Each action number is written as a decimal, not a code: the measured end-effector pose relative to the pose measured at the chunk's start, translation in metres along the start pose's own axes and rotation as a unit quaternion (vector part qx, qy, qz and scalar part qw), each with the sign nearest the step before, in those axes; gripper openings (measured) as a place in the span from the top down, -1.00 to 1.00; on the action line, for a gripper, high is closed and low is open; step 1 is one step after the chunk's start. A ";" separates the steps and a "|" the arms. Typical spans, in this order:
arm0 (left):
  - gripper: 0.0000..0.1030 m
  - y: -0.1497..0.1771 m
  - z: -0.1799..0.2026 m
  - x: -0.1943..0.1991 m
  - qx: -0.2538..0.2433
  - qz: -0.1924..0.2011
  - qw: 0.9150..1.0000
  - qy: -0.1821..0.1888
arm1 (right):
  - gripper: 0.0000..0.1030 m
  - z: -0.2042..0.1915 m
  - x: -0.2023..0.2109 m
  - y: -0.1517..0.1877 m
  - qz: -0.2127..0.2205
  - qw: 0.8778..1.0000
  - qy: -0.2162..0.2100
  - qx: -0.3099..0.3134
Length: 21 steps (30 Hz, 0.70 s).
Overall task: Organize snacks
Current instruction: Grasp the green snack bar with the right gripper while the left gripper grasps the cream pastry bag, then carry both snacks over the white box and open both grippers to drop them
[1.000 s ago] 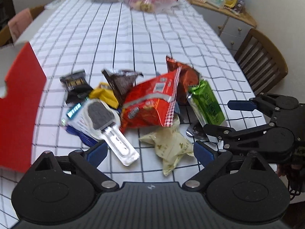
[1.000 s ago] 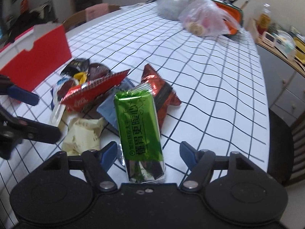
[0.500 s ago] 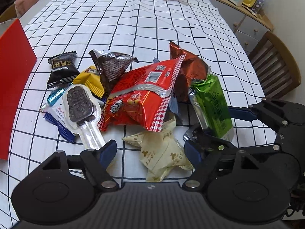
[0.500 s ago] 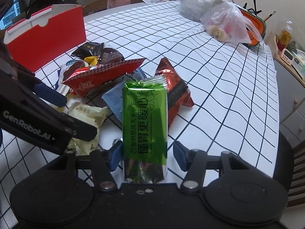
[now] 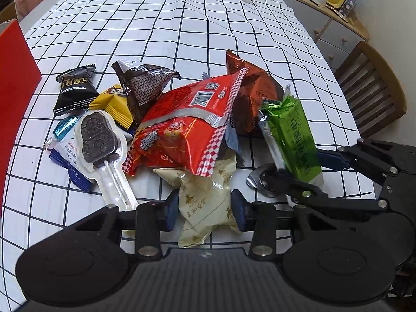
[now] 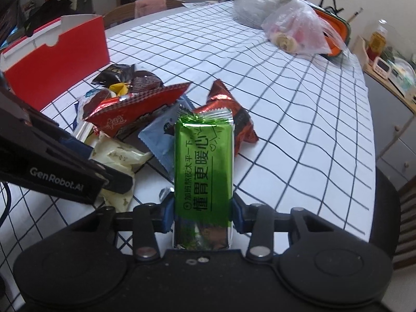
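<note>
your left gripper (image 5: 205, 209): jaws drawn in close, blue pads against both sides of the cream star-print packet (image 5: 205, 200). clamped on it, or very nearly; contact looks real on both edges. the packet lies on the checked tablecloth (image 5: 182, 26) at the near edge of the snack pile, its far end tucked under the big red snack bag (image 5: 187, 127).

your right gripper (image 6: 201, 214): jaws closed onto the green foil bar (image 6: 204, 171), pads pressing its two long sides near the near end. the bar points away from you, far end tilted up over the pile. from the left wrist view the same green foil bar (image 5: 293, 140) sits at the right of the pile, with your right gripper (image 5: 309, 171) around its near end.

pile, left wrist view: the red bag in the middle; the brown-orange packet (image 5: 254, 98) just behind it on the right; the dark brown triangular packet (image 5: 143, 83) behind on the left; the yellow packet (image 5: 114, 104) and the black packet (image 5: 75, 91) further left; the chocolate lollipop in clear wrap (image 5: 101, 143) near left, lying over a blue-and-white packet (image 5: 66, 153).

the red box (image 6: 57, 62) stands at the far left of the pile, apart from it. clear plastic bags (image 6: 293, 28) lie at the far end of the table. a wooden chair (image 5: 371, 88) stands off the right side.
</note>
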State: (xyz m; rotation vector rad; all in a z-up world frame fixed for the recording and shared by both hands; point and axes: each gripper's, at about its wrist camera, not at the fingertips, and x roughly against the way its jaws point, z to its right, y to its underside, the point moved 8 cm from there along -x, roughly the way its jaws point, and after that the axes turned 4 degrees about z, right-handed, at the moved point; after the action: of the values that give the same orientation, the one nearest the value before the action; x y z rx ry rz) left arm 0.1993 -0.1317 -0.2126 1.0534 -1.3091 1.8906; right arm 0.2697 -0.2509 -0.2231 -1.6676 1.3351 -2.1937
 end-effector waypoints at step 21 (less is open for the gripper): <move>0.32 0.011 -0.035 0.065 -0.020 0.015 0.999 0.020 | 0.20 -0.036 0.071 -0.018 0.038 0.996 0.026 -0.071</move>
State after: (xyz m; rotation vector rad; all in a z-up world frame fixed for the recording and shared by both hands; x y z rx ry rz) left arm 0.1478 -0.1000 -0.1684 0.9753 -1.3414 1.8912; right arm 0.2191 -0.2566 -0.1588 -1.5840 1.5739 -2.1599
